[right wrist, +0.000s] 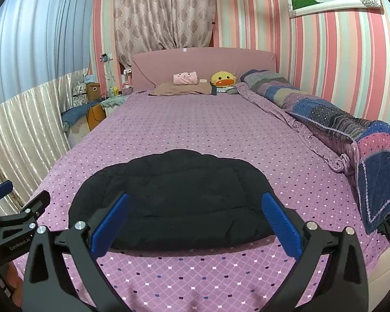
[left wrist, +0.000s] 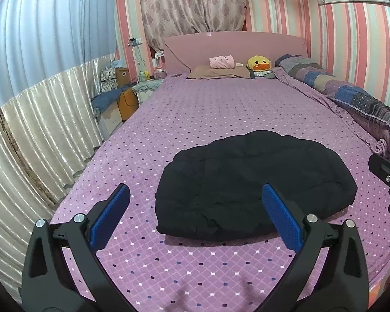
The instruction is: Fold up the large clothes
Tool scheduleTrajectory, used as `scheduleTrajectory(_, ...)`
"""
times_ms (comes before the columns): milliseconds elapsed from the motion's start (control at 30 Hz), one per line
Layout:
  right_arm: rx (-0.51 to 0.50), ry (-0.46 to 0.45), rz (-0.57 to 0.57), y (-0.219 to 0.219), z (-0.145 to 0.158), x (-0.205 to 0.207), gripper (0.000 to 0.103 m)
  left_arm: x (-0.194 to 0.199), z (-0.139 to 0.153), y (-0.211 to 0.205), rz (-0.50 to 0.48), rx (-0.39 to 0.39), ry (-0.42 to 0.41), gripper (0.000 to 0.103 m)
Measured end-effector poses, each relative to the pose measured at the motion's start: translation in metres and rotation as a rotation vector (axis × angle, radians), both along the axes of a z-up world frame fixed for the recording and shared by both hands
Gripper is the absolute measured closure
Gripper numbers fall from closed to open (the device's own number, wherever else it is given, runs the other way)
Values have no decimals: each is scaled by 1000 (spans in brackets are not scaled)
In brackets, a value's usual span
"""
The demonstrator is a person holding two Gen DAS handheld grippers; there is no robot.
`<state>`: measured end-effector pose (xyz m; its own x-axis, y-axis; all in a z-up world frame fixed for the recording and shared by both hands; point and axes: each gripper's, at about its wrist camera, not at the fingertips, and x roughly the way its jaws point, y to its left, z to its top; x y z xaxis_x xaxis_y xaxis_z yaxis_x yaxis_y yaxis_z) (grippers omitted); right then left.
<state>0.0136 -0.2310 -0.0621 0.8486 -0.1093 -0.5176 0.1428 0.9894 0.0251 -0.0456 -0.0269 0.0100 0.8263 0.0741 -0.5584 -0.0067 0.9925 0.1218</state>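
Hovering above purple bedspread (left wrist: 195, 119): left gripper (left wrist: 195, 202), right gripper (right wrist: 195, 208), jaws spread wide, holding nothing; folded black garment (right wrist: 169, 197) untouched.

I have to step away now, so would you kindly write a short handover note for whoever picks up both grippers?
Left gripper: open, empty, held above the bed.
Right gripper: open, empty, just short of the garment's near edge.
The black padded garment lies on the purple bedspread as a compact bundle, touching neither gripper.
Done: it looks already folded.
Left: probably only tidying or checking the fold; no other clothes to fold are visible.
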Motion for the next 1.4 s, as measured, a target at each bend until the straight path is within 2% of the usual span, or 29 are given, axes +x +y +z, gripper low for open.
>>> scheduleTrajectory(133, 0, 4, 9, -2, -2, 1, 2, 0, 0, -4, -3, 19, 4, 3)
scheduleTrajectory(600, -11, 5, -1, -4, -3, 3, 2, 1, 3, 6, -9, -25, 13, 3)
scheduleTrajectory(1400, -12, 4, -11, -10, 0, 7, 2, -2, 11, 4, -33, -33, -13, 3)
